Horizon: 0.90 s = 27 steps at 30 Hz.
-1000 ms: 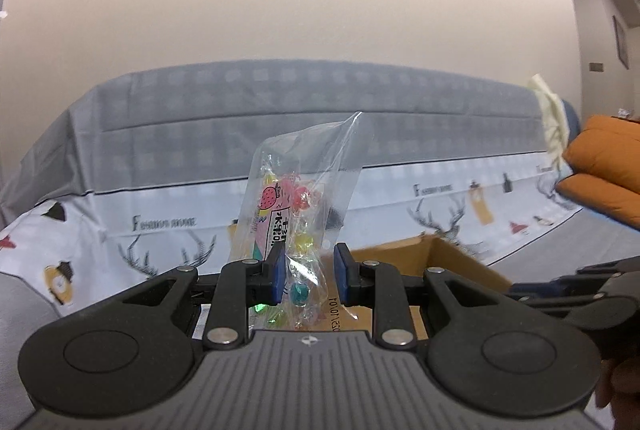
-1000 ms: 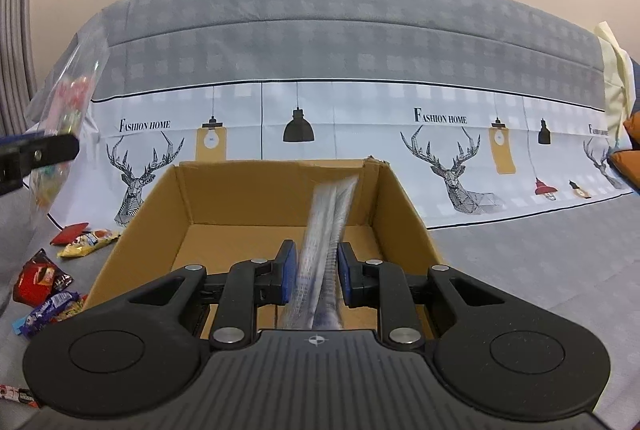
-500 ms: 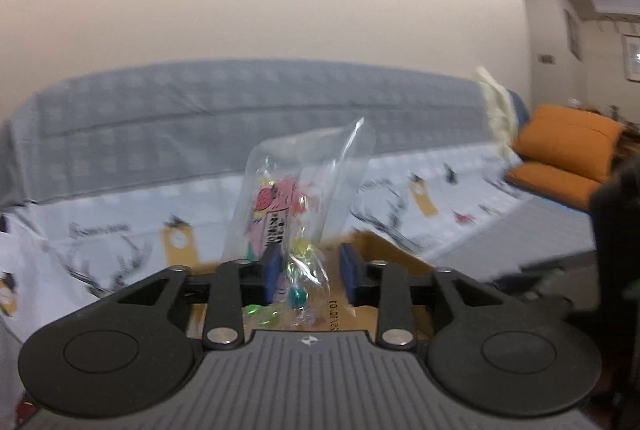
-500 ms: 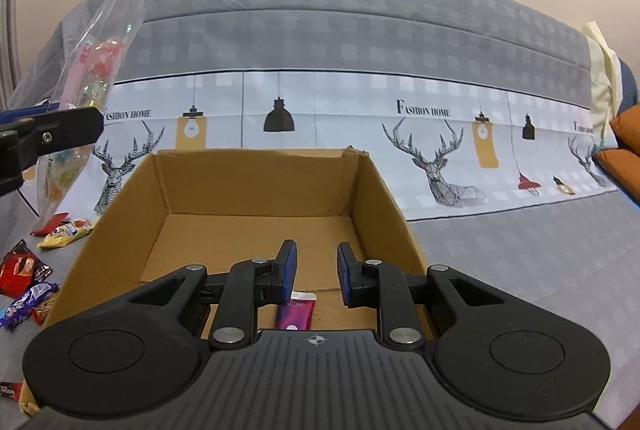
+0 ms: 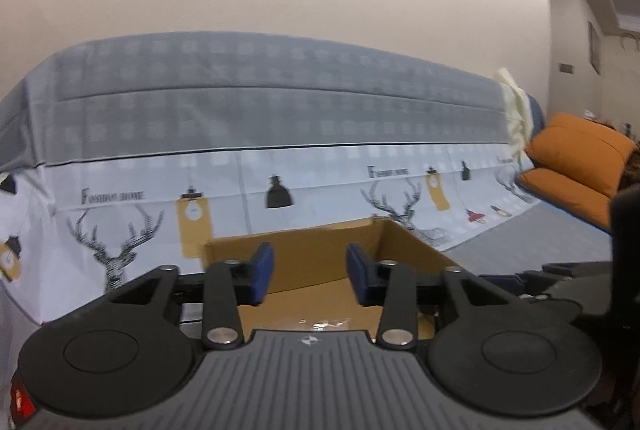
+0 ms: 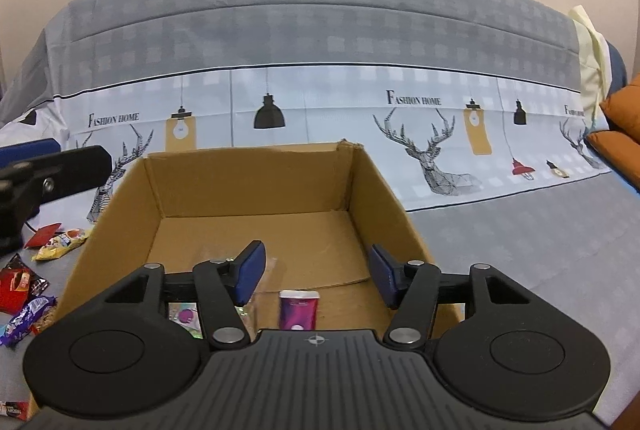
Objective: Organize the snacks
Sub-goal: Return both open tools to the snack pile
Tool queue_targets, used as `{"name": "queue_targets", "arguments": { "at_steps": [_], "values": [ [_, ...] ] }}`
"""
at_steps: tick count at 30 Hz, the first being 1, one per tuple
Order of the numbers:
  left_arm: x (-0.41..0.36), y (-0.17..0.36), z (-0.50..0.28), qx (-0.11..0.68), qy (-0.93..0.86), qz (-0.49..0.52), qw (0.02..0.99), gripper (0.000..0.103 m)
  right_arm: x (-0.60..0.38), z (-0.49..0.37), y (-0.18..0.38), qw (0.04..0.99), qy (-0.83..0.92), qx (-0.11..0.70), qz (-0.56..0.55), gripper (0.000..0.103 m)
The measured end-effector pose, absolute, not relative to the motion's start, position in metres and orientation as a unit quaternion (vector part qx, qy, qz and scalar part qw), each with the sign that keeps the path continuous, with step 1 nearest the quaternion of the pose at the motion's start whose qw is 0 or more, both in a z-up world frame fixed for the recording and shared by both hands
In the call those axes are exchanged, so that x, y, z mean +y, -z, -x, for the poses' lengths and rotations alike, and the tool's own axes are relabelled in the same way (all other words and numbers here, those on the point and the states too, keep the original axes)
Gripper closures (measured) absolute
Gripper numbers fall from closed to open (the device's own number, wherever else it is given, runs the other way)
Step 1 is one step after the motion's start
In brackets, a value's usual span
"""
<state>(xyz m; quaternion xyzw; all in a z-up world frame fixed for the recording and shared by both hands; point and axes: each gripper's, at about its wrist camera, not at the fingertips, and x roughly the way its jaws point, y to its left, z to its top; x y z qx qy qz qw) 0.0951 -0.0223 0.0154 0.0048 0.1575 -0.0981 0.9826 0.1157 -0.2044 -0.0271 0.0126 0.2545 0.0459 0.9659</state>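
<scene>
On the grey deer-print sofa cover (image 6: 500, 230), the cardboard box (image 6: 384, 186) now holds both just-dropped items, clear candy bag (image 6: 256, 304) and purple packet (image 6: 299, 312); my left tool (image 5: 310, 272) is empty and narrowing, right tool (image 6: 316, 276) empty and widening; loose snacks (image 6: 28, 294) remain outside.

Black gripper (image 6: 316, 276), blue pads (image 6: 250, 272)

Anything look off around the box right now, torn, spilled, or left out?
The cardboard box has a ragged, torn far-right corner. Several snack packets lie loose on the grey cover to its left, outside the box. Inside, a purple packet lies near the front wall. Nothing looks spilled.
</scene>
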Motion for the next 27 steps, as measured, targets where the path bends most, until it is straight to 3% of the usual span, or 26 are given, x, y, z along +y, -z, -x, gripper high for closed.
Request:
{"name": "queue_targets", "arguments": {
  "at_steps": [11,13,15,19,21,27],
  "values": [
    [0.077,-0.036,-0.083,0.177,0.022,0.038,0.983,0.064,-0.164,-0.105,0.021,0.968,-0.107,0.225,-0.021,0.043],
    [0.094,-0.045,-0.081,0.186,-0.003,-0.002,0.983,0.074,-0.152,-0.1,0.02,0.967,-0.127,0.22,-0.013,0.044],
    [0.107,-0.055,-0.071,0.179,-0.016,-0.041,0.983,0.079,-0.137,-0.094,0.018,0.964,-0.154,0.215,-0.002,0.05],
    [0.14,-0.048,-0.039,0.171,-0.027,-0.019,0.985,0.08,-0.11,-0.08,0.012,0.957,-0.216,0.192,0.006,0.059],
    [0.154,-0.034,-0.039,0.229,-0.047,0.003,0.972,0.089,-0.098,-0.072,0.01,0.951,-0.251,0.183,0.012,0.062],
    [0.186,-0.022,-0.045,0.279,-0.07,0.036,0.957,0.089,-0.043,-0.052,0.018,0.9,-0.385,0.193,0.069,0.062]
  ]
}}
